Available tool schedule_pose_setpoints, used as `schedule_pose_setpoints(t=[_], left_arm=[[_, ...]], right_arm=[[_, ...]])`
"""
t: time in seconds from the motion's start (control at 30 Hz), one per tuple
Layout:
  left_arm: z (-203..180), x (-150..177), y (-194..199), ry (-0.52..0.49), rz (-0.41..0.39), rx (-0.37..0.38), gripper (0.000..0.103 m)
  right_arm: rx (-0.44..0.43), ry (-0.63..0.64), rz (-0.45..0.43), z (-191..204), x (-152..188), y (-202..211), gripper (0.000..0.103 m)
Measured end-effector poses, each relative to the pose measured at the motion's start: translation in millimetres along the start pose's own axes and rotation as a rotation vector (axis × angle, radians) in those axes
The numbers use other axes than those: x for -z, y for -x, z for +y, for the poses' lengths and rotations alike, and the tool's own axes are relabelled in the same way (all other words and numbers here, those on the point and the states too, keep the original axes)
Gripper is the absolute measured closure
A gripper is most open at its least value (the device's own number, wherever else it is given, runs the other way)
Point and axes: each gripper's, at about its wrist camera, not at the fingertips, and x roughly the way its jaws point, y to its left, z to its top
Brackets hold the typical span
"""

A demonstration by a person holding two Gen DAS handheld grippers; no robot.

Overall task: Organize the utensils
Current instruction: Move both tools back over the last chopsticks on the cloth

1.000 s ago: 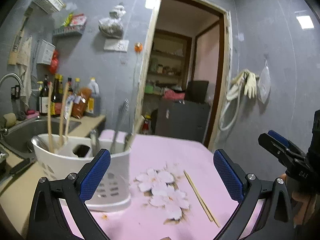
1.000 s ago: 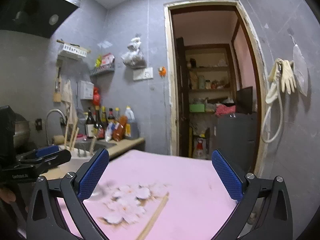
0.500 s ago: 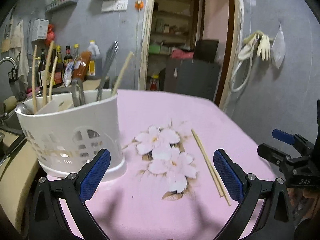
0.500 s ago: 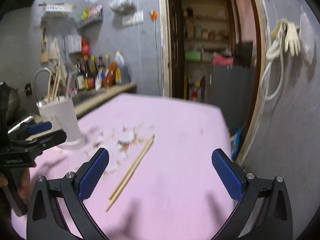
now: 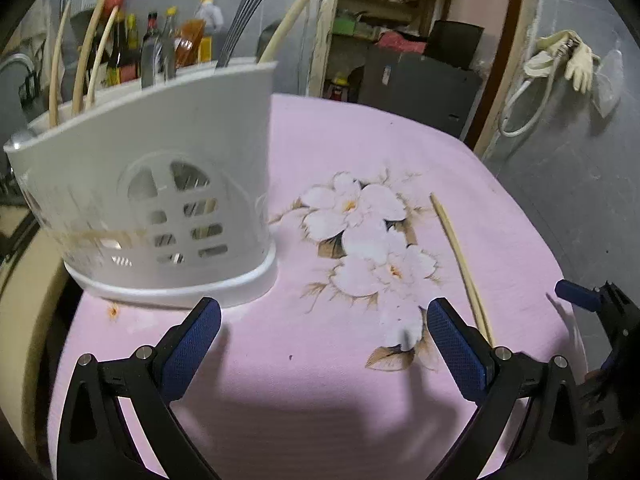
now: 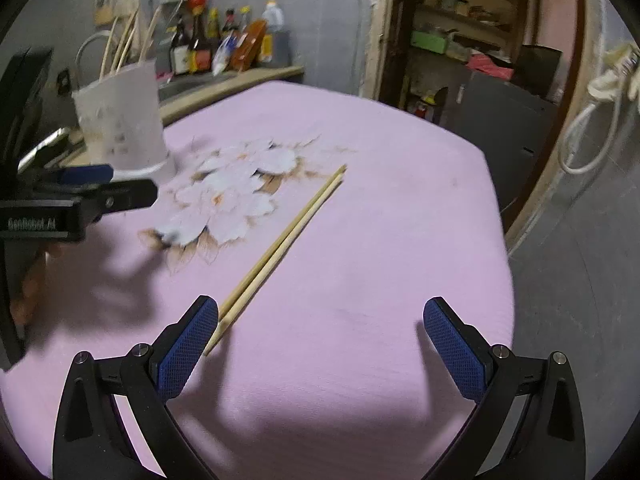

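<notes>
Pink cloth [image 5: 320,380] now fills most of both your views, where a second ago the grey wall and the doorway took up the upper half: you have tipped both grippers down toward the table and brought them closer in. The white utensil holder [image 5: 160,184] looms much larger in your left wrist view than it did, standing upright on the left part of the cloth with chopsticks and a fork [image 5: 248,8] sticking out of its top.

The loose pair of chopsticks [image 6: 280,244] lies flat on the cloth just right of the printed flowers [image 5: 360,240], well apart from the holder. In your right wrist view their near ends sit just beside the left fingertip, not between the pads.

Your left gripper [image 5: 324,344] hovers low over the cloth in front of the holder, jaws spread wide and empty. Your right gripper [image 6: 320,344] hangs above the table edge, jaws equally wide apart with nothing between them.
</notes>
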Motion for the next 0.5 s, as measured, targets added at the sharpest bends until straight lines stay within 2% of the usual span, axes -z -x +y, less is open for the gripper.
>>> schedule_pose_setpoints(t=[0.23, 0.37, 0.5], left_arm=[[3, 1, -3, 0.009, 0.039, 0.003, 0.002], [1, -1, -6, -0.004, 0.052, 0.011, 0.002], [1, 0, -4, -0.003, 0.055, 0.017, 0.002]], right_arm=[[0.037, 0.058, 0.052, 6, -4, -11, 0.000], [0.110, 0.088, 0.065, 0, -6, -18, 0.000], [0.072, 0.020, 0.060, -14, -10, -19, 0.000]])
